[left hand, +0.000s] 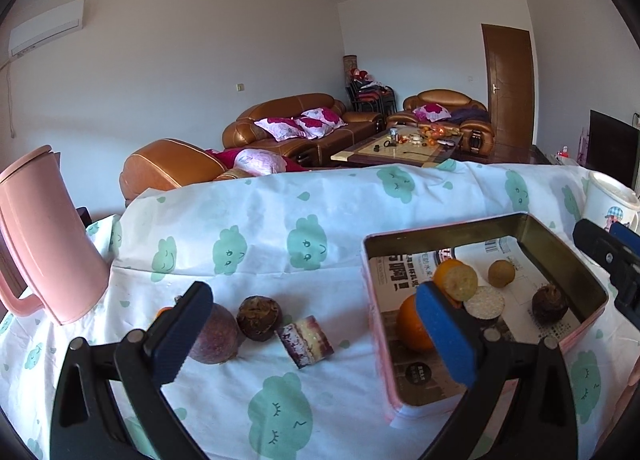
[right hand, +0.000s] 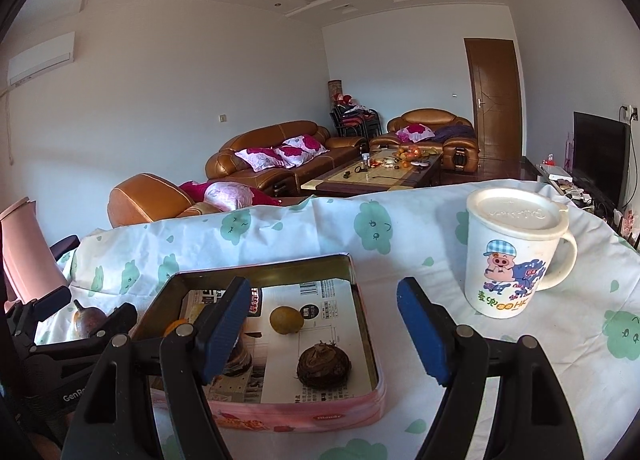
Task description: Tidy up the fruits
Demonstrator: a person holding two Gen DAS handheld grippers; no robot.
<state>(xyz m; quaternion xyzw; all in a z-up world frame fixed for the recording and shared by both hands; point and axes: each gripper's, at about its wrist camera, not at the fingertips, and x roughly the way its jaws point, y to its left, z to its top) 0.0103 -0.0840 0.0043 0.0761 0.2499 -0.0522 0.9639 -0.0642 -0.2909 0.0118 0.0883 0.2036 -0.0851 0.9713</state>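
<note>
Both claws gape, the left gripper point(left hand: 312, 330) beside the tin point(left hand: 576, 324) (paper-lined) and the right gripper point(right hand: 322, 326) over its right rim, bare cloth point(right hand: 432, 252) beyond.

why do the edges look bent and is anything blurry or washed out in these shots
Left wrist view: fisheye curves the pink pitcher and darkens the corners; the near left gripper fingers look soft. Right wrist view: same barrel bend; the tin box throws shadow on its paper lining, and daylight whitens the cartoon mug.

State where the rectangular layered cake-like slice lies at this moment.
In the left wrist view, the rectangular layered cake-like slice lies on the cloud-print tablecloth, between the dark brown round fruit on its left and the pink metal tin on its right, outside the tin.
</note>
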